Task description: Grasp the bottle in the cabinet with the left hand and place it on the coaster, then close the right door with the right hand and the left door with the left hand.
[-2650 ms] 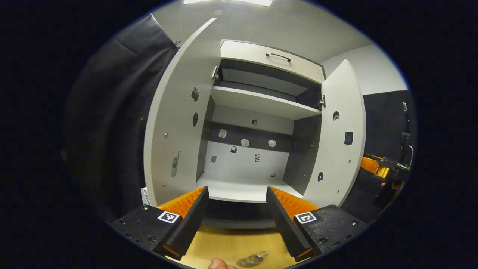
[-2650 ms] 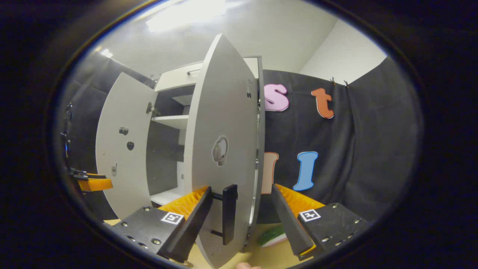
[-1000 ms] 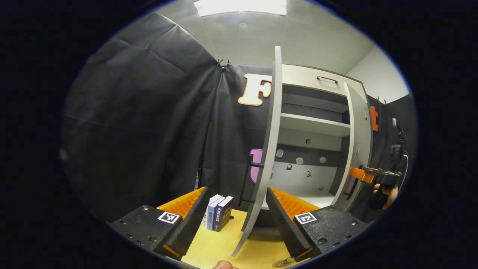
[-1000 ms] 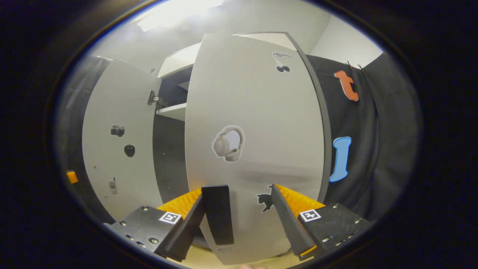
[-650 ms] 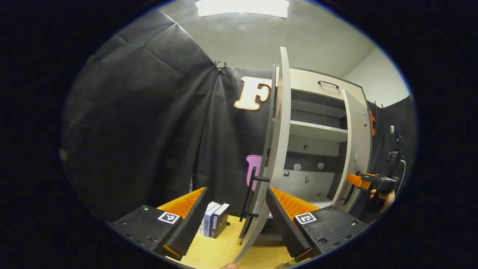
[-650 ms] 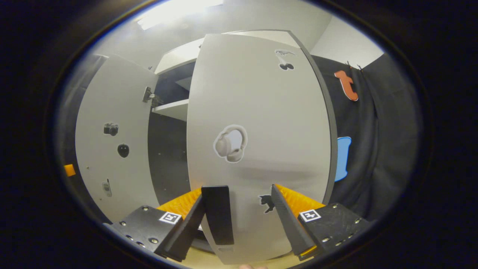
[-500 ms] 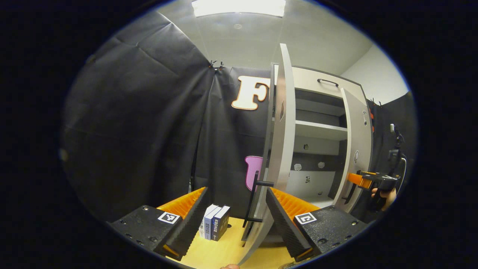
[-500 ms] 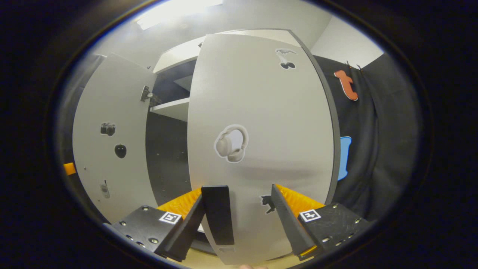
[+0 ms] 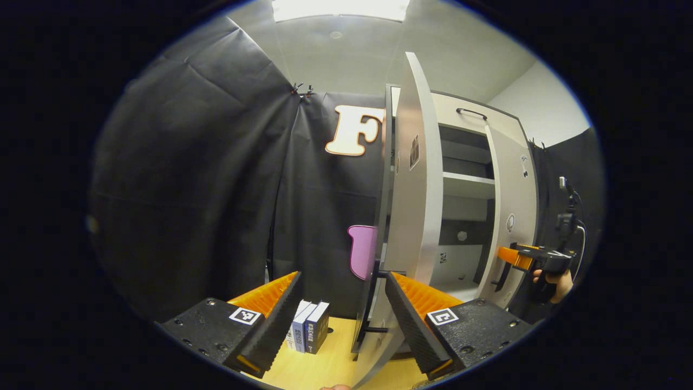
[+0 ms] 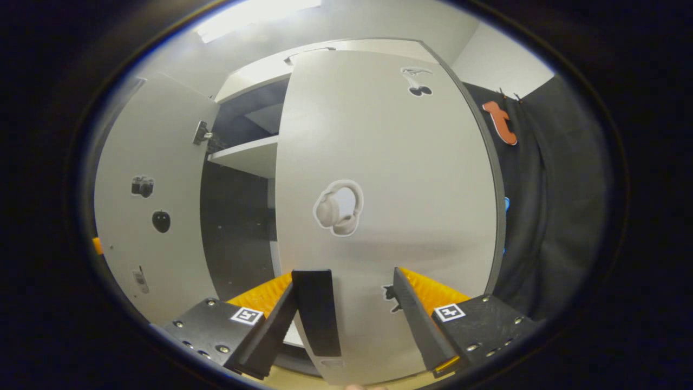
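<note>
Looking along our two grippers at the cabinet:
Right door (image 10: 390,179): straight ahead of our right gripper (image 10: 346,314), swung partway toward the cabinet, a gap of dark interior showing to its left. In the left gripper view the same door (image 9: 511,216) stands off to the right.
Right door handle (image 10: 316,311): dark upright bar lying against the inner face of the right gripper's left finger; we cannot tell whether they press. The right finger stands clear of it.
Right gripper: spread wide, pinching nothing. In the left gripper view it (image 9: 514,259) sits far off to the right at that door, a hand (image 9: 552,279) behind it.
Left door (image 9: 414,216): seen nearly edge-on just ahead of our left gripper (image 9: 341,319), rising up past its right finger. In the right gripper view its inner face (image 10: 146,206) spreads out to the left.
Left door handle (image 9: 373,300): dark bar between the left gripper's fingers, close to the right one; contact unclear.
Left gripper: spread wide, holding nothing.
Cabinet (image 9: 465,179): beyond the left door, a shelf (image 9: 468,187) showing inside; the right gripper view shows that shelf (image 10: 246,154) too.
Bottle and coaster: we cannot make them out.
Books (image 9: 308,327): a few upright between the left gripper's fingers, farther off, on the yellow tabletop (image 9: 325,363).
</note>
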`<state>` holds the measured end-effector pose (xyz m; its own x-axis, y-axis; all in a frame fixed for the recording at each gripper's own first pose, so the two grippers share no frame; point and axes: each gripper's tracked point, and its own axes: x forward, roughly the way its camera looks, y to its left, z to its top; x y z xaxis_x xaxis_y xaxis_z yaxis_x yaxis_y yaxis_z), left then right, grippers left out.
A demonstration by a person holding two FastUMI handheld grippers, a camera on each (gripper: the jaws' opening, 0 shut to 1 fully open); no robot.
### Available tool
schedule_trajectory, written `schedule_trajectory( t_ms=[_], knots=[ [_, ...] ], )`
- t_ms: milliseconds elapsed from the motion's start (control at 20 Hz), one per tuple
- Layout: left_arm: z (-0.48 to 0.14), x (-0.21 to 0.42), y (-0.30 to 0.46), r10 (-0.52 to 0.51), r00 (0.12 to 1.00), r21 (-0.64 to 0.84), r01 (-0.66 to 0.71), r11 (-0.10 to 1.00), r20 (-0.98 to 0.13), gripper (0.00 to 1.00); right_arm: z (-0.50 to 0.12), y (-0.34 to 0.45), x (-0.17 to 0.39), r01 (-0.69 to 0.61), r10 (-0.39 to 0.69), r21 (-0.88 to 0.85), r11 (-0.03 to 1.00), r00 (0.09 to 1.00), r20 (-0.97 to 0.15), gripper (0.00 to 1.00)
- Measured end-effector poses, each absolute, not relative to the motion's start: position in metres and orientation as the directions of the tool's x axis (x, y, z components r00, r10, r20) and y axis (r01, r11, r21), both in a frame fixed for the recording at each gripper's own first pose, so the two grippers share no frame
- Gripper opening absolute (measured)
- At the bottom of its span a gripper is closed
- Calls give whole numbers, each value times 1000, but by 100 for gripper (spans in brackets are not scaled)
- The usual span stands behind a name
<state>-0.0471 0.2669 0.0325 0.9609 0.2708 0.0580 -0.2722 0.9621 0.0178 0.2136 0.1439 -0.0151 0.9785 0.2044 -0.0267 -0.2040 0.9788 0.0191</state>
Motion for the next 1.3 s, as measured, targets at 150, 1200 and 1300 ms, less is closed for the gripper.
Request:
schedule_trajectory(
  t_ms=[150, 1200, 1300],
  knots=[
    [34, -42, 268, 242, 968, 28, -244, 969, 60, 95, -16, 147, 221, -195, 196, 20, 980, 980, -23, 99],
    [35, -25, 243, 62, 997, 54, -64, 996, 38, 92, -18, 150, 226, -120, 120, 4, 993, 993, 4, 100],
    [34, -22, 232, 32, 999, 44, -33, 998, 41, 91, -11, 149, 213, -138, 138, 14, 990, 990, 21, 99]
  ],
)
